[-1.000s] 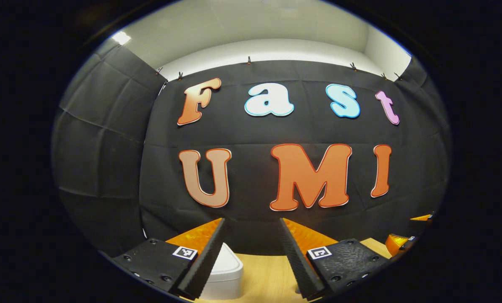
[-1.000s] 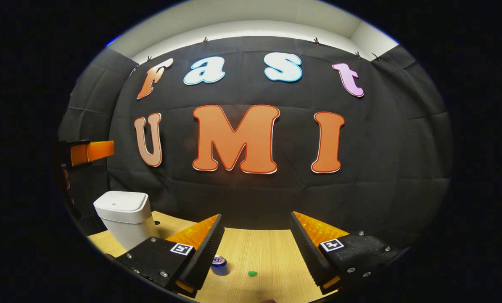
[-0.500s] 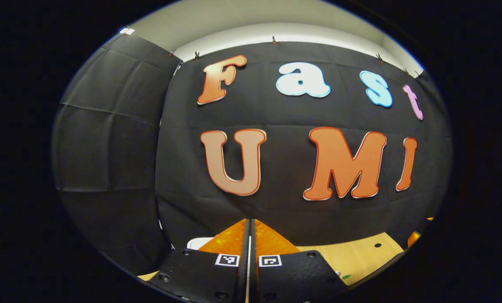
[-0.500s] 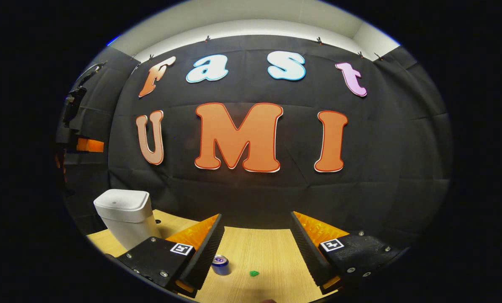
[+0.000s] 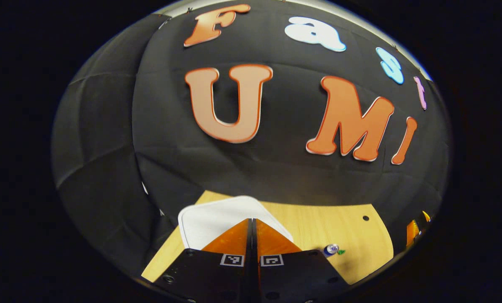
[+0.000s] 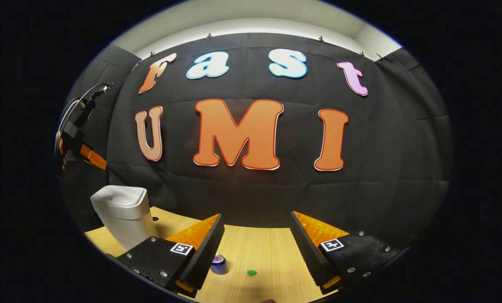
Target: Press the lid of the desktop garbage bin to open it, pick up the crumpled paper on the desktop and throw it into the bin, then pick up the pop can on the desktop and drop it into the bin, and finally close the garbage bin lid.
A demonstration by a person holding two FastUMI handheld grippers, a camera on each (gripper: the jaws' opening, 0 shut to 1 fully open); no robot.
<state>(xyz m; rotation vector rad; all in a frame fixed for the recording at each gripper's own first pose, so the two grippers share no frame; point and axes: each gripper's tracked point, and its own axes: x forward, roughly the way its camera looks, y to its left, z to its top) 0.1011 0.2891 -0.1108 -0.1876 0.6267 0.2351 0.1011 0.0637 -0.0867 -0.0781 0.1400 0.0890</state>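
1. Two risks. Left gripper [image 5: 252, 223], jaws pressed together, empty, above the bin [image 5: 217, 216] with lid down: off-centre press, no pop-open.
2. Right gripper [image 6: 257, 235], jaws wide, empty: can [image 6: 218, 264] and green scrap [image 6: 251, 273] close together on the desk [image 6: 255, 248], easily knocked.

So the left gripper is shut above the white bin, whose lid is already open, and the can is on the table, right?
Not quite. The bin is not open: the right gripper view shows its lid flat and closed. The rest holds: the left gripper is shut above it, and the can is on the table.
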